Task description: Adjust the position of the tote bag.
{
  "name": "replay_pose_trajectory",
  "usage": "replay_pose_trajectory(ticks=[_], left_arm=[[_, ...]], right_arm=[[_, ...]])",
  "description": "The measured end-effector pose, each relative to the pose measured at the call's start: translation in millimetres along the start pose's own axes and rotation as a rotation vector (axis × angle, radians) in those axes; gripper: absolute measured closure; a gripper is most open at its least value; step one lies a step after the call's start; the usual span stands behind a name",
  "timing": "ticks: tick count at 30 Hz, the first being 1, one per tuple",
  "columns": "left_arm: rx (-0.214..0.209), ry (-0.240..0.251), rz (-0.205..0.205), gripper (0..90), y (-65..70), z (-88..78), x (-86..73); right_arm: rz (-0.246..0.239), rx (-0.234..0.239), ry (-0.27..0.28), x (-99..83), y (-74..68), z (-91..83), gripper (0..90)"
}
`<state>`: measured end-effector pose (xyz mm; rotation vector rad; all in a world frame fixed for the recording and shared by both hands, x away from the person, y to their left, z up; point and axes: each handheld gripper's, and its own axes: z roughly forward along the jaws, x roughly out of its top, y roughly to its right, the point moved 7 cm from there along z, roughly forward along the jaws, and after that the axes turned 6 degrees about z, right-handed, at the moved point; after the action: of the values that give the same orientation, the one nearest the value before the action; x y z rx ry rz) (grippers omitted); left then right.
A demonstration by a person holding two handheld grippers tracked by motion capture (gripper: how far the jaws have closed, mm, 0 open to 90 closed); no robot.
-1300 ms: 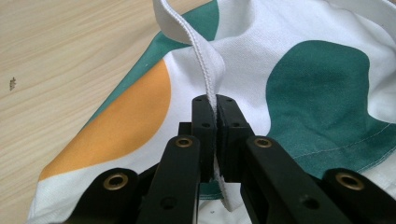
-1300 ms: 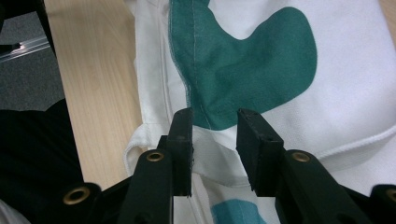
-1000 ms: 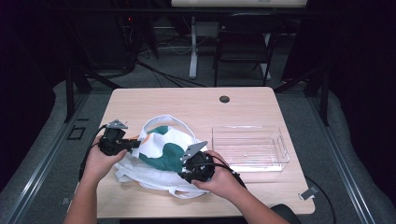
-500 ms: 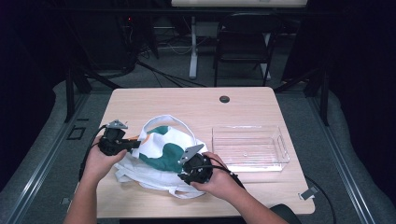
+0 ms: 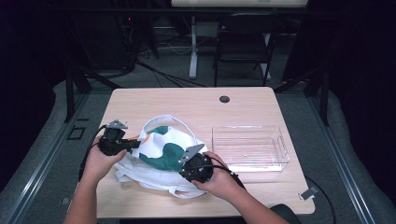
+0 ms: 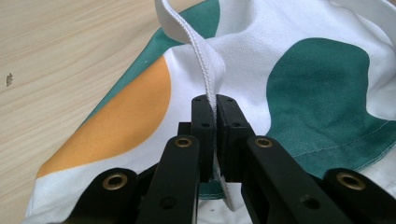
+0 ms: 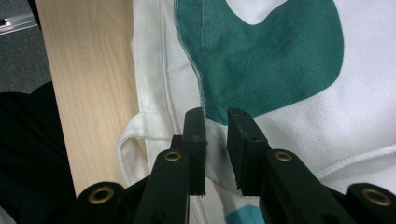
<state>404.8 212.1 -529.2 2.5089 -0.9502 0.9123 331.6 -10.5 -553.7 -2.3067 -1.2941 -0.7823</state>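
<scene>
A: High view? Where, the bag?

B: White tote bag point(image 5: 163, 156) with green and orange patches, crumpled on the near-left part of the pale wood desk point(image 5: 187, 100). Left hand-held gripper point(image 5: 133, 144) at the bag's left edge, right hand-held gripper point(image 5: 183, 167) at its near-right side, each carried in a person's hand. Beside the bag to the right, a clear plastic tray point(image 5: 250, 148), lying flat. Farther back on the desk, a round dark grommet point(image 5: 224, 99). Beyond the desk, a dark chair point(image 5: 243, 49) on the floor.

A: Left gripper view?

B: Left hand-held gripper point(image 6: 216, 105) pressed together on a white strap point(image 6: 205, 65) of the bag, webbing pinched flat between the two black jaws and rising up and away above them. Behind the strap, the bag's point(image 6: 299, 88) orange and green patches spread over the desk point(image 6: 60, 42).

A: Right gripper view?

B: Right hand-held gripper point(image 7: 216, 119) just closing in, a narrow gap left between the jaws. White cloth of the bag point(image 7: 261, 60) in that gap, at the lower edge of a green patch; pads not seen pressing on it. Bare desk point(image 7: 88, 79) running along the left, a folded white hem lying at its edge.
</scene>
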Motion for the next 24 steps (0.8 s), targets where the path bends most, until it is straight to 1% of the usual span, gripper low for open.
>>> replay_pose_trajectory(ticks=[7, 11, 15, 16, 21, 22, 24], left_arm=[[0.001, -0.003, 0.002, 86.4, -0.2, 0.3, -0.3], [0.008, -0.001, -0.001, 85.5, -0.9, 0.6, -0.4], [0.007, -0.004, -0.002, 84.1, -1.4, 0.6, -0.9], [0.008, -0.003, -0.002, 83.8, -1.2, 1.1, -0.8], [0.008, -0.009, 0.000, 82.8, -0.8, 1.8, -1.1], [0.007, -0.012, -0.001, 82.7, -0.7, 1.8, -1.2], [0.006, -0.017, 0.000, 82.2, -0.5, 2.1, -1.5]], right_arm=[[0.005, -0.001, 0.009, 0.8, 0.8, -2.2, 81.6], [0.012, -0.004, 0.027, 2.1, 1.1, -4.4, 83.8], [0.012, -0.008, 0.036, 3.0, 1.3, -6.0, 84.5], [0.002, -0.015, 0.032, 3.4, 1.9, -8.0, 84.8], [0.000, -0.020, 0.045, 5.1, 2.4, -11.9, 85.3], [0.008, -0.023, 0.058, 5.7, 2.0, -11.8, 85.3], [0.005, -0.026, 0.059, 6.3, 2.8, -13.6, 85.4]])
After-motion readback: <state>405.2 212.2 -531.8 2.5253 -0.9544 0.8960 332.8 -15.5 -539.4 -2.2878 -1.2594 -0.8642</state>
